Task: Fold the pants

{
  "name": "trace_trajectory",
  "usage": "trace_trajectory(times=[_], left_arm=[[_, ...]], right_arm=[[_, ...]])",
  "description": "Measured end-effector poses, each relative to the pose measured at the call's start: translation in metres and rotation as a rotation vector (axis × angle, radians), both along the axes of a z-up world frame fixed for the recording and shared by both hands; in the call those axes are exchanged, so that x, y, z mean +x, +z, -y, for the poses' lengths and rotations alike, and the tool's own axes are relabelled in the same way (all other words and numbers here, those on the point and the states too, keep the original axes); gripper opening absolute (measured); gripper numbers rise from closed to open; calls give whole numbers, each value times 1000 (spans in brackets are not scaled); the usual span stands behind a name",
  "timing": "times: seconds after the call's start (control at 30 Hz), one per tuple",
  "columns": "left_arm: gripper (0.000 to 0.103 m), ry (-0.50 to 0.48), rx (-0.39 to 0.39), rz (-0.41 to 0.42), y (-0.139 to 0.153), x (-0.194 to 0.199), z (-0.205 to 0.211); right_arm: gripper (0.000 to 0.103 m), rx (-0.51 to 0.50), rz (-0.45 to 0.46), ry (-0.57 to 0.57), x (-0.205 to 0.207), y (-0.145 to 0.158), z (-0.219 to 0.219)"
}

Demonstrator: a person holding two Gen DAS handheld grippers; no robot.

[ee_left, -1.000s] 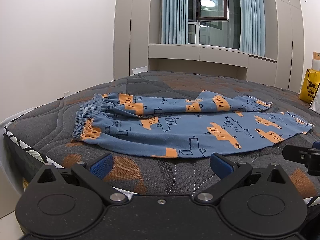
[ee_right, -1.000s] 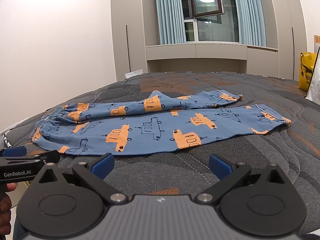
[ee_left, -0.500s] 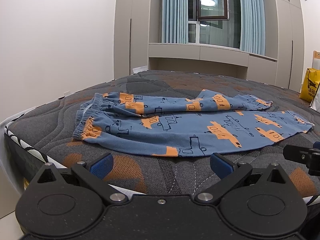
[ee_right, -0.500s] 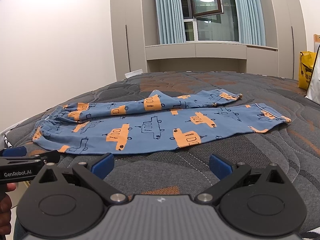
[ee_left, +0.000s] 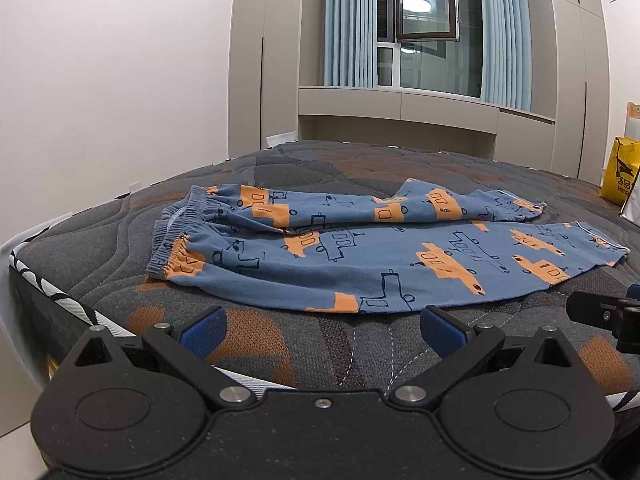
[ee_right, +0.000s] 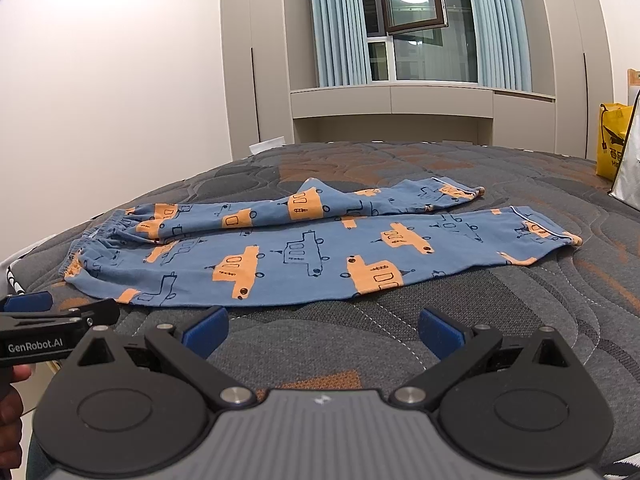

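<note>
Lying flat mid-frame on the bed, pants leave bare mattress along the lower edge; left hand-held gripper and right hand-held gripper both gape wide, empty, just short of the near hem.

Quilted grey-and-orange mattress fills foreground | open window with blue curtains behind it | yellow bag right of mattress

Pants flat on mattress, bag prob. beyond, far right
</note>
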State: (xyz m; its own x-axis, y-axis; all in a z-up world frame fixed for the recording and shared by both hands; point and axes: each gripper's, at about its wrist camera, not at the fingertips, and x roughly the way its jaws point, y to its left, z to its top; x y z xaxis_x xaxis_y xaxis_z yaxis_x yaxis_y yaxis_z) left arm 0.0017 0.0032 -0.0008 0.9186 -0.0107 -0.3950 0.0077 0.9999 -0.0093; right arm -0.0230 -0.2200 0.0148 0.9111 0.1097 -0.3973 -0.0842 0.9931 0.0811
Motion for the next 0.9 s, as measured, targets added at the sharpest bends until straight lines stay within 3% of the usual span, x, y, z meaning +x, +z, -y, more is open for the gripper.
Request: trace_trajectory(times=[0.9], left_arm=[[103, -14, 17, -1, -1, 2, 5]], right_arm=[[103, -3, -27, -13, 5, -5, 0]])
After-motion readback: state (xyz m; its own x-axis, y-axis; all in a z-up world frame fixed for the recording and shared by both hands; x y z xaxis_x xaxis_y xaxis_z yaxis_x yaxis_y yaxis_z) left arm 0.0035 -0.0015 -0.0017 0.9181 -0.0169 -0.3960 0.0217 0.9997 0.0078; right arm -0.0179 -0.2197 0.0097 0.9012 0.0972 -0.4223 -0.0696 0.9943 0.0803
